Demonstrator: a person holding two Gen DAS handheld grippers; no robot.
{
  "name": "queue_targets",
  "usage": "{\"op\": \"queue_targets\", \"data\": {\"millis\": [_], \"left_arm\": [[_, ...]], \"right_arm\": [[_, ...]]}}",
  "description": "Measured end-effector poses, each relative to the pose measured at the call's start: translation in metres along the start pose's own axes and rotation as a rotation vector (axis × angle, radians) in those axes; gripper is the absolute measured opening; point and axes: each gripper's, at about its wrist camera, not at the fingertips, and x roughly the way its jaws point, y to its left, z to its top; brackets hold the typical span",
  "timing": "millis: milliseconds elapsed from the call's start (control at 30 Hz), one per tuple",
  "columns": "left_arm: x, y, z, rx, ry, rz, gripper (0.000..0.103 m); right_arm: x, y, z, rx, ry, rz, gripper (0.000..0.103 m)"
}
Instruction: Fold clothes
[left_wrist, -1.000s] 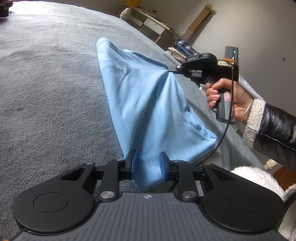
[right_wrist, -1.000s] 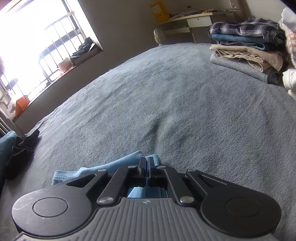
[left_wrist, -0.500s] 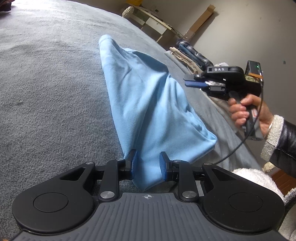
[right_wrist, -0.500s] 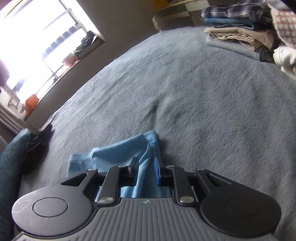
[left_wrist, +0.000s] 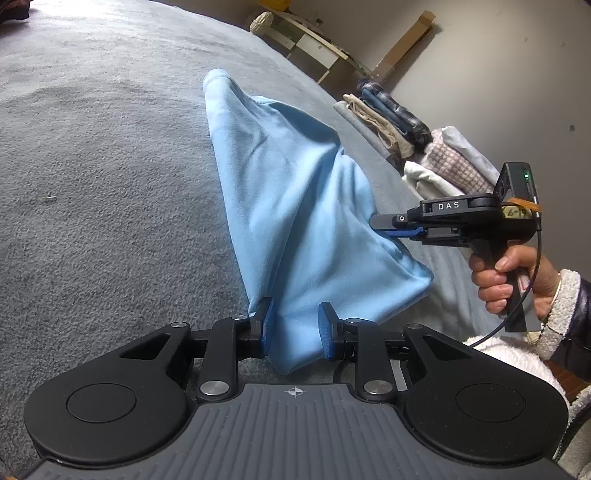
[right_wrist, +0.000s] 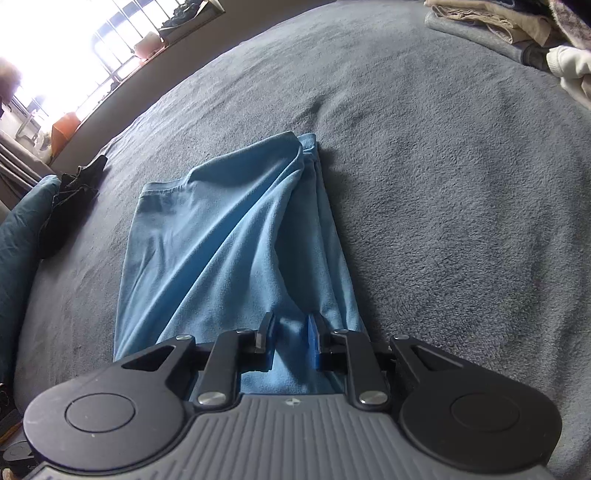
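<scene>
The light-blue garment (left_wrist: 295, 206) lies half-folded on the grey bed cover (left_wrist: 92, 166), its far end flat and its near end lifted off the bed. The left gripper (left_wrist: 293, 330) has cloth bunched between its partly parted jaws and seems to hold that corner up, though I can't be sure the pads really bite. To its right, the right gripper (right_wrist: 290, 341) has just been opening; its jaws stand a little apart with a ridge of the fabric between them, pads apparently not pressing.

By my reckoning the fold is only begun — one lengthwise doubling shows along the garment's right edge, and the near end has yet to be carried forward and laid down. A stack of folded clothes (left_wrist: 391, 114) waits beyond the right gripper, near the wall.

Ahead of both tools the cover is bare and wide — plenty of room to swing forward. Left of the right gripper, a dark garment (right_wrist: 70, 195) sits at the bed's edge, well apart.
</scene>
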Motion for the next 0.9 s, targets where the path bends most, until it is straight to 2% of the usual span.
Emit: {"op": "queue_targets", "data": {"millis": [100,133,167,200,367,533,733,833,900], "left_arm": [[-0.001,-0.001,0.001,-0.002,0.000,0.001,0.025],[-0.001,-0.002,0.001,-0.003,0.001,0.001,0.025],[-0.001,-0.002,0.001,-0.003,0.001,0.001,0.025],[-0.001,-0.002,0.001,-0.003,0.001,0.001,0.025],[-0.001,-0.001,0.002,-0.003,0.007,-0.010,0.026],[-0.001,-0.001,0.001,-0.002,0.008,-0.011,0.026],[0.000,-0.002,0.001,-0.007,0.007,-0.012,0.026],[0.001,-0.002,0.001,-0.011,0.007,-0.011,0.026],[0.001,-0.002,0.002,-0.015,0.007,-0.011,0.026]], "right_arm": [[0.001,0.002,-0.001,-0.018,-0.012,-0.009,0.019],[0.000,0.004,-0.001,-0.026,-0.020,-0.011,0.016],[-0.002,0.005,-0.001,-0.033,-0.027,-0.014,0.006],[-0.005,0.007,-0.002,-0.039,-0.035,-0.018,0.004],[-0.026,0.007,-0.007,-0.005,-0.093,-0.034,0.003],[-0.022,-0.009,-0.013,0.061,-0.087,-0.068,0.003],[-0.026,-0.030,-0.015,0.226,-0.100,0.003,0.009],[-0.043,-0.033,-0.017,0.220,-0.128,0.005,0.022],[-0.052,-0.032,-0.020,0.189,-0.121,0.011,0.024]]}}
